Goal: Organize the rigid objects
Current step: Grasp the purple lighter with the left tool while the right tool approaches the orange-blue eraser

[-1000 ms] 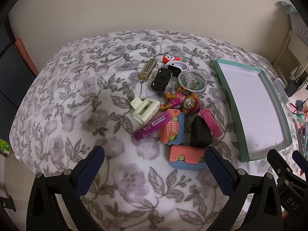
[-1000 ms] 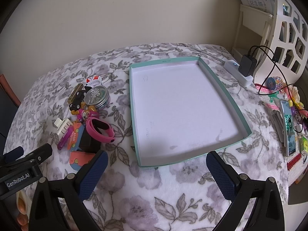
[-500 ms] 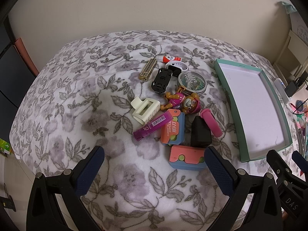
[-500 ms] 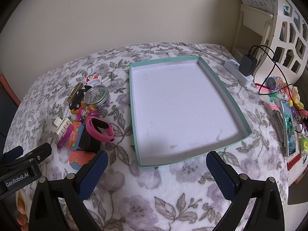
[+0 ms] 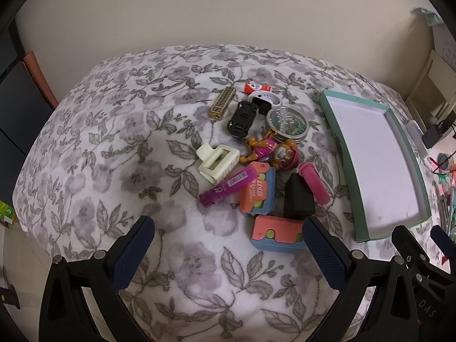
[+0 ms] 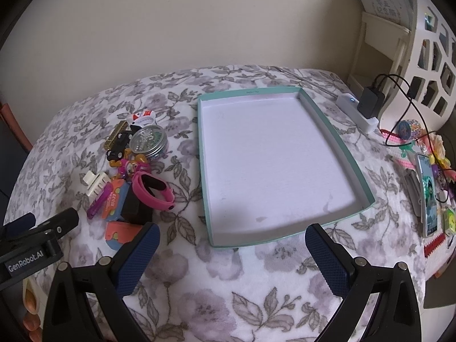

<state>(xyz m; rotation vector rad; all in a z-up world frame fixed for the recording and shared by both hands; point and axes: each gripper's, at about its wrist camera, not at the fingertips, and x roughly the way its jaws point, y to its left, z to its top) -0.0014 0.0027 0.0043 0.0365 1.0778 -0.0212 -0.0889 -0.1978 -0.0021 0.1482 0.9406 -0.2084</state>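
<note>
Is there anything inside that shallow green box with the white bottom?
Nothing visible: the shallow teal cardboard box shows only its bare white floor with faint marks. The strip just behind its near wall is hidden from view.

A plain cream wall backs the floral blanket; white cut-out shelving stands right.

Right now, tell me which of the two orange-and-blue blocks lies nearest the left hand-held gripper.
The lone block lying crosswise by the left hand-held gripper; the other block lies farther off, touching the purple tube.
</note>
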